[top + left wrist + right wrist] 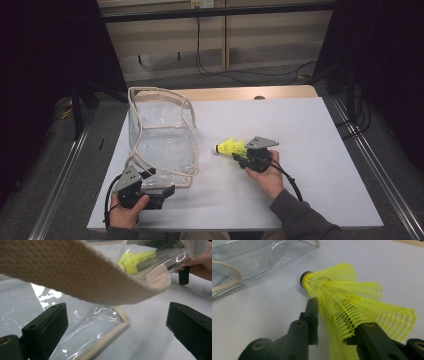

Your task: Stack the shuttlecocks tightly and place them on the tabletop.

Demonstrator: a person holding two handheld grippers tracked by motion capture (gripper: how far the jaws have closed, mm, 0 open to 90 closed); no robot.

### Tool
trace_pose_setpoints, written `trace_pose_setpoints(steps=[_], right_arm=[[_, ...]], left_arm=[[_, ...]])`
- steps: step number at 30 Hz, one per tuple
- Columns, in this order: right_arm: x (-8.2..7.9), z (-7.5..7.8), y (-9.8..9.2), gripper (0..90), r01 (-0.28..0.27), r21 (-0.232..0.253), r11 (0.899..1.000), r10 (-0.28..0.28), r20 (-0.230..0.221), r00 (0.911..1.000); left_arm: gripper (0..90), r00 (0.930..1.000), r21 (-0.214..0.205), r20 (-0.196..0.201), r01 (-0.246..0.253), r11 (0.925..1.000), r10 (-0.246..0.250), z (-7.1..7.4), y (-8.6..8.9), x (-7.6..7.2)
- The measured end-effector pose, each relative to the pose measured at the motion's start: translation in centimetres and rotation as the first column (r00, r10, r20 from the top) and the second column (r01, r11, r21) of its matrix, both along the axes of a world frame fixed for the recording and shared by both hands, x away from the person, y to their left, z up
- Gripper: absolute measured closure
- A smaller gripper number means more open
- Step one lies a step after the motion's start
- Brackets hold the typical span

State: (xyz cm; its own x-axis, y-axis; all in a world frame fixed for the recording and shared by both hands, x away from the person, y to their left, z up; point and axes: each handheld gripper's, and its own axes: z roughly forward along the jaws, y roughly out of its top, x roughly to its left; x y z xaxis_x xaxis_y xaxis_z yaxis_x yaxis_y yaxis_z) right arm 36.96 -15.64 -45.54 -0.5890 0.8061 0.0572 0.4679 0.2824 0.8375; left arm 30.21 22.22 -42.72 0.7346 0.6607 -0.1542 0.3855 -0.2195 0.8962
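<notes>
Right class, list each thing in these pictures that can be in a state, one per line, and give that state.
Clear bag: standing on the table, mouth open upward, handle straps loose.
Bag strap: hanging slack above the left gripper's jaws, not gripped.
Yellow shuttlecock: held by its mesh skirt, cork end pointing toward the bag.
Left gripper: open, at the bag's bottom corner.
Right gripper: closed on the shuttlecock's skirt.

Both hands low at the near edge, grippers pointing inward.
Left gripper [162, 192] lies level with jaws spread wide; right gripper [239, 156] points left, jaws pinched close.
</notes>
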Motion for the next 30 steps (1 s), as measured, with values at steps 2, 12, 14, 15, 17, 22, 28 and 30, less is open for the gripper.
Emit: trace_pose_setpoints(steps=[2,12,14,15,17,22,28,30], right_arm=[[0.0,0.0,0.1,66.7,0.000,-0.001,1.000,0.000,-0.003,1.0000],[0.5,-0.3,0.6,61.2,0.029,-0.017,0.999,-0.029,0.010,0.9995],[0.6,-0.3,0.7,61.7,0.041,-0.027,0.999,-0.040,0.017,0.9990],[0.7,-0.3,0.8,62.1,0.043,-0.036,0.998,-0.042,0.020,0.9989],[0.9,-0.3,0.9,67.3,0.052,-0.048,0.997,-0.051,0.026,0.9984],[1.3,-0.3,0.9,76.8,0.053,-0.070,0.996,-0.051,0.032,0.9982],[1.4,-0.2,0.8,82.0,0.026,-0.068,0.997,-0.024,0.031,0.9992],[1.3,-0.2,0.7,82.2,0.011,-0.067,0.998,-0.010,0.028,0.9996]], left_arm=[[3.8,1.0000,0.000,0.000,0.000,1.0000,0.000,0.0,0.0,0.0],[3.8,1.0000,-0.001,-0.001,0.000,1.0000,0.000,0.0,0.0,0.0],[3.8,1.0000,-0.001,-0.001,0.001,1.0000,-0.001,0.0,0.0,0.0],[3.8,1.0000,-0.004,0.000,0.000,1.0000,0.000,0.0,0.0,0.0],[3.8,1.0000,-0.002,-0.002,0.001,1.0000,-0.001,0.0,0.0,0.0],[3.8,1.0000,-0.007,-0.002,-0.002,1.0000,0.002,-0.1,0.0,0.0],[3.8,1.0000,-0.005,-0.001,-0.001,1.0000,0.001,0.0,0.0,0.0],[3.8,1.0000,-0.005,-0.002,-0.001,1.0000,0.001,0.0,0.0,0.0]])
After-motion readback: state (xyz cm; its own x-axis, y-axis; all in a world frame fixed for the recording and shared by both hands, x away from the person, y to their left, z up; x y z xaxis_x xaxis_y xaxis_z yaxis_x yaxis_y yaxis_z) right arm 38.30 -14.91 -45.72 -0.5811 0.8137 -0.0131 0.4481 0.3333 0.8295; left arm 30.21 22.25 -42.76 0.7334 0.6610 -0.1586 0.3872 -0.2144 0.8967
